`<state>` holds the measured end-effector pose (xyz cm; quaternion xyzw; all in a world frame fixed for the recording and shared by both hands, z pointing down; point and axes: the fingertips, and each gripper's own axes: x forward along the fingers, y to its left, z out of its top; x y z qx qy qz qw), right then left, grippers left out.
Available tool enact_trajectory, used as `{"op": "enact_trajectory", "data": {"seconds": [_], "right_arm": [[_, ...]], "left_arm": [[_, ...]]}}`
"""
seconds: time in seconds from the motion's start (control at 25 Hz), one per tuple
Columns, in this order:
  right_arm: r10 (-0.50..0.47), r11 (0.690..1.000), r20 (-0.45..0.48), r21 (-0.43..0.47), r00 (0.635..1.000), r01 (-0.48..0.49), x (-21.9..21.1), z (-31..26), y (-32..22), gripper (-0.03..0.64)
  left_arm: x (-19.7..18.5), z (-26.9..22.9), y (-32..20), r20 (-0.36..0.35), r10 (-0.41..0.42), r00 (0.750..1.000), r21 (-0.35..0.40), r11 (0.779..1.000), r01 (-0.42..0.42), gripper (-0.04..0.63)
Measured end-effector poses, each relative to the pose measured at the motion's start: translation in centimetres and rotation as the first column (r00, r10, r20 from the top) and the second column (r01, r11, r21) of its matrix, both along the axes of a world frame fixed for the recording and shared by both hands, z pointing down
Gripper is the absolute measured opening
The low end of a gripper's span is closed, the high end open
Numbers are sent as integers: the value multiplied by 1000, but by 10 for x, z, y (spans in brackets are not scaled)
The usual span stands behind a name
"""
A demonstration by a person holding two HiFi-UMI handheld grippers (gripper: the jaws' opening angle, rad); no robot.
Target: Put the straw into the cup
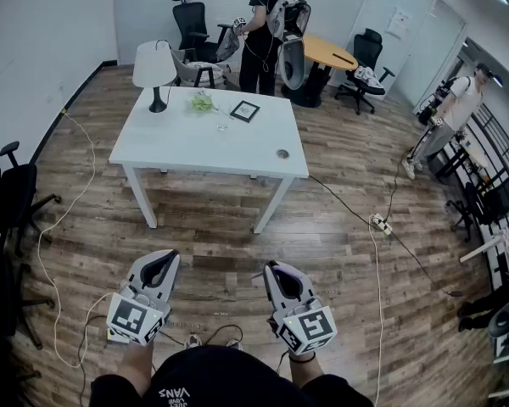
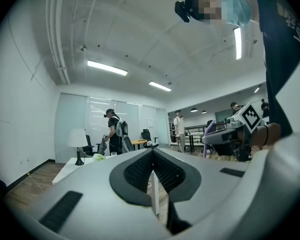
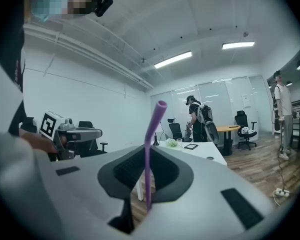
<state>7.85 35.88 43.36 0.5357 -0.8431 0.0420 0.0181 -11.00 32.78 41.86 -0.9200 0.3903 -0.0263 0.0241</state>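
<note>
Straw (image 3: 153,120) between closed fingers (image 3: 129,172), right gripper (image 3: 149,151)

Floor (image 1: 339,227) is wood planks w/ slight sheen, table (image 1: 187,142) smooth matt white, left gripper (image 1: 163,256) & right gripper (image 1: 275,268) matt grey plastic w/ ribbed black pads (image 3: 130,170), straw (image 3: 148,169) smooth purple plastic.

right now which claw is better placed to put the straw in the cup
Right: the right claw grips the straw; the left claw is shut, empty. The cup is far from both.
</note>
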Motion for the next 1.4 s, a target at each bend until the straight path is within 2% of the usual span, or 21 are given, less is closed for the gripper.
{"op": "enact_trajectory", "data": {"seconds": [0.24, 0.68, 1.16, 1.4], "right_arm": [[-6, 1000, 3, -2, 1000, 6, 2, 2, -2, 41], [-17, 1000, 63, 5, 998, 17, 12, 0, -3, 41], [-54, 998, 65, -17, 996, 55, 42, 11, 8, 41], [-82, 996, 68, -35, 994, 85, 51, 22, 5, 41]], "left_arm": [[2, 2, -1, 0, -4, 1000, -5, 1000, 4, 11], [11, 7, 0, 0, -10, 1000, -22, 1000, 10, 11], [42, 20, 12, 23, -39, 999, -45, 998, 40, 11], [49, 32, 17, 4, -65, 998, -70, 995, 65, 11]]}}
